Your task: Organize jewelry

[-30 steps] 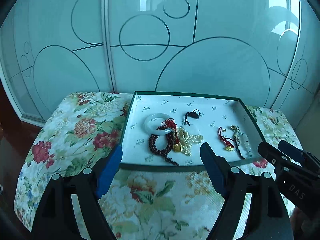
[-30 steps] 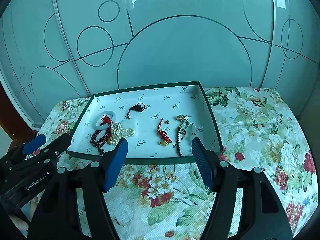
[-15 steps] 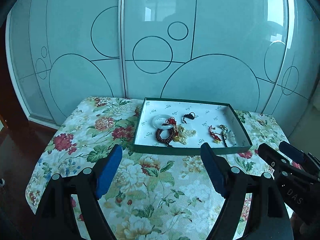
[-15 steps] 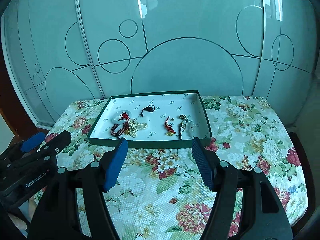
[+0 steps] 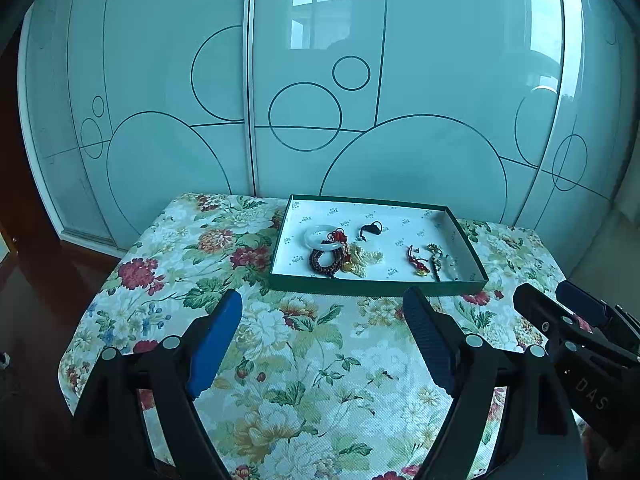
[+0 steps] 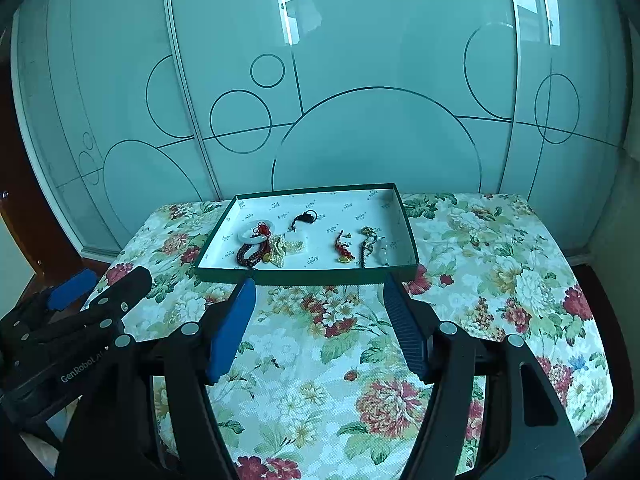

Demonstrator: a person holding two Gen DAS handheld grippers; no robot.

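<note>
A green tray [image 5: 376,286] [image 6: 308,277] with a white lining sits at the back of a floral-clothed table. In it lie a pale jade bangle [image 5: 316,237] [image 6: 250,236], a dark red bead bracelet [image 5: 324,261] [image 6: 250,256], a pearl piece [image 5: 366,258] [image 6: 286,248], a black pendant [image 5: 371,229] [image 6: 306,218], a red and gold charm [image 5: 416,260] [image 6: 343,249] and a beaded strand [image 5: 438,260] [image 6: 370,246]. My left gripper [image 5: 324,316] and right gripper [image 6: 318,304] are open and empty, held well back from the tray over the cloth.
The floral tablecloth [image 5: 304,360] [image 6: 500,264] covers the whole table. Frosted glass sliding doors [image 5: 320,80] with circle patterns stand right behind the table. Each gripper shows at the edge of the other's view: right gripper [image 5: 560,312], left gripper [image 6: 100,288].
Both grippers have pulled back and up away from the tray, which now looks smaller and farther off. The jaws have stayed open and the jewelry has not moved.
</note>
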